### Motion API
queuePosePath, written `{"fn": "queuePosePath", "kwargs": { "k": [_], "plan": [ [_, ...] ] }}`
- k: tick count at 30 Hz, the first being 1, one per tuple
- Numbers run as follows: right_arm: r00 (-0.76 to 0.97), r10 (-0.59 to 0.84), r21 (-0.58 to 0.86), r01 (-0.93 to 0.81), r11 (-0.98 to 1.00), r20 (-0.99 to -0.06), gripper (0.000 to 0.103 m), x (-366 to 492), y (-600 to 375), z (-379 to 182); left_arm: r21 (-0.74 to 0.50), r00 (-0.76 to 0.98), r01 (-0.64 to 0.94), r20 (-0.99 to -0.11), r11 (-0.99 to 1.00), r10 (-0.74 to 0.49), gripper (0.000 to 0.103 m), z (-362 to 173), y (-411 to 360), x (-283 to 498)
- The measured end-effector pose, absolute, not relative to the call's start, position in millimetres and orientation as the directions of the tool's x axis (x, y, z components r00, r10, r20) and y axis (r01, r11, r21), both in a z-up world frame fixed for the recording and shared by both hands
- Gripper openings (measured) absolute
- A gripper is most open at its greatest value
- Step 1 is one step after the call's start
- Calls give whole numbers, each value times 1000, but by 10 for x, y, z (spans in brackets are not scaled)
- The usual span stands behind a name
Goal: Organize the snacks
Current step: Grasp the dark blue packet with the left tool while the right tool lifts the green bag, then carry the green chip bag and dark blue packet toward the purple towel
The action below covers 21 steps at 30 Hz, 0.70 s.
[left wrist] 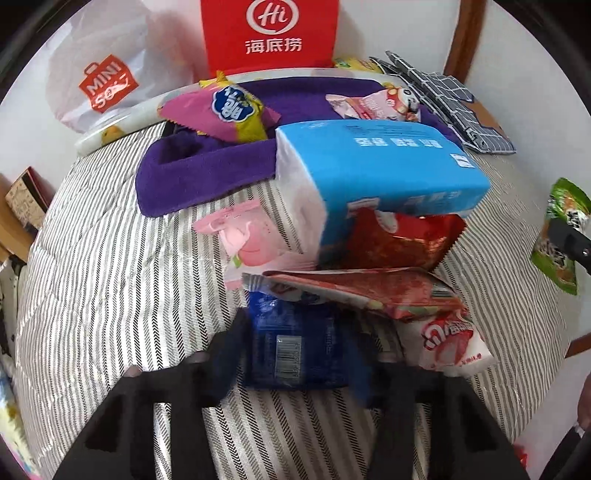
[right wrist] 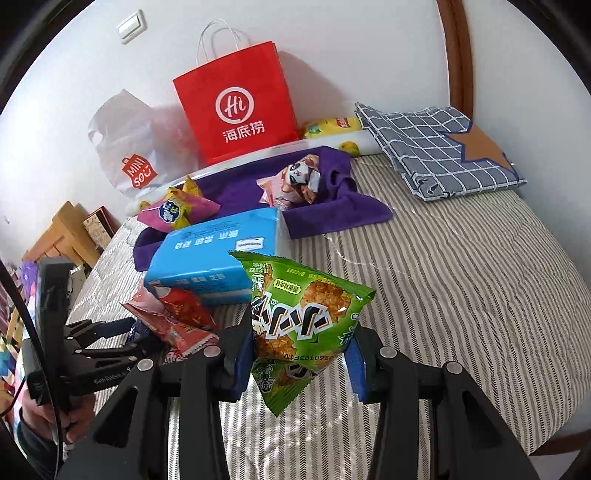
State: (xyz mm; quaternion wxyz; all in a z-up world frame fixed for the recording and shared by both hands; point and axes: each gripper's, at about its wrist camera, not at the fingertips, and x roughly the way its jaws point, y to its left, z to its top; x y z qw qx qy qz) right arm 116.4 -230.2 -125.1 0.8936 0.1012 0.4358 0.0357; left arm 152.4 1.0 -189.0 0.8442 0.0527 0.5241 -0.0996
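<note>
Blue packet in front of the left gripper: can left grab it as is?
Probably yes. The blue packet lies flat on the striped bedspread between the open fingers of the left gripper. Only its far end is tucked under the red-and-white wrapper, so that may drag along.

Pretty plain room: white wall (right wrist: 369,55) behind a bed (right wrist: 461,277) with a grey-and-white striped quilt, soft even light. There's a curved brown wooden frame (right wrist: 456,55) at the right against the wall, and a white switch plate (right wrist: 132,25) up high on the left. Over at the bed's left edge sits some light wooden furniture (right wrist: 62,236).
</note>
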Motion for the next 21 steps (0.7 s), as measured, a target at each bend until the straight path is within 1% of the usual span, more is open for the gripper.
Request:
{"fn": "queuePosePath", "kwargs": {
  "k": [4,12,16,21],
  "plan": [
    [615,163,220,18,975,-772,42,1153,-2290,-1283,-26,428,235,-895,972,-128,39,-1845,45,1499],
    [612,147,200,18,980,-777,42,1152,-2210,-1296,-71,433,207,-888,976,-157,39,-1747,237,1440],
    [616,148,199,15,980,-774,42,1120,-2173,-1267,-120,433,191,-880,974,-193,39,-1695,334,1419],
    [623,147,193,6,981,-768,42,1073,-2117,-1205,-133,455,184,-867,974,-204,39,-1606,406,1358]
  ]
}}
